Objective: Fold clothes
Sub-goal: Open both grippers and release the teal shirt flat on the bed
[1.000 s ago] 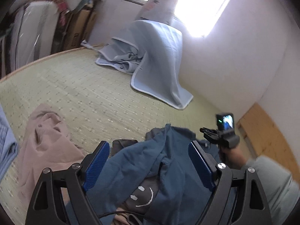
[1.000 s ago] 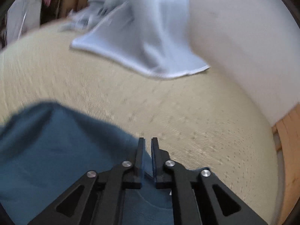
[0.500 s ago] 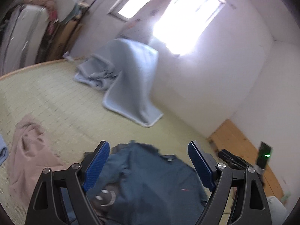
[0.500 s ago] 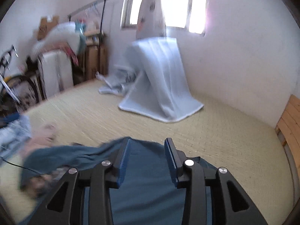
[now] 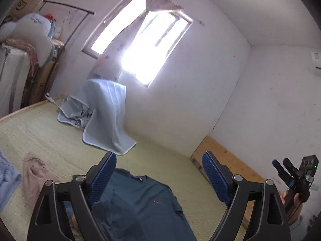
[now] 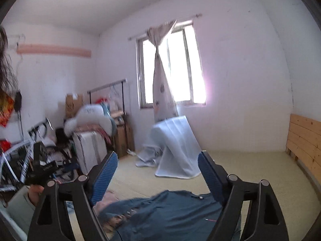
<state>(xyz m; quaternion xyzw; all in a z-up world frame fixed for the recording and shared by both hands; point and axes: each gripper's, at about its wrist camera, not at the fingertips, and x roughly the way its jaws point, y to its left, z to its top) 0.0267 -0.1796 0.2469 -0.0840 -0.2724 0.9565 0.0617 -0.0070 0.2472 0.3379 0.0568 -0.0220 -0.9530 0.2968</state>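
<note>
A dark teal T-shirt [image 5: 144,204] lies spread on the straw mat, collar towards the far wall, with a rumpled grey garment beside its near left part. My left gripper [image 5: 160,172] hovers above it, open and holding nothing. My right gripper [image 6: 158,172] is also open and holding nothing above the same T-shirt [image 6: 170,210]. In the left wrist view the right gripper [image 5: 281,163] shows at the far right, held in a hand away from the cloth. The shirt's near end is hidden behind the gripper frames.
A pink garment [image 5: 34,178] and a pale blue cloth [image 5: 8,178] lie left of the shirt. A light blue blanket [image 5: 108,120] drapes onto the mat under the window. A wooden board [image 5: 226,164] edges the mat at right. Boxes, a clothes rail [image 6: 108,86] and a bicycle stand at left.
My right gripper was shut on the teal shirt, then opened and let it go. Both grippers rose and tilted up. The bunched shirt now lies spread on the mat.
</note>
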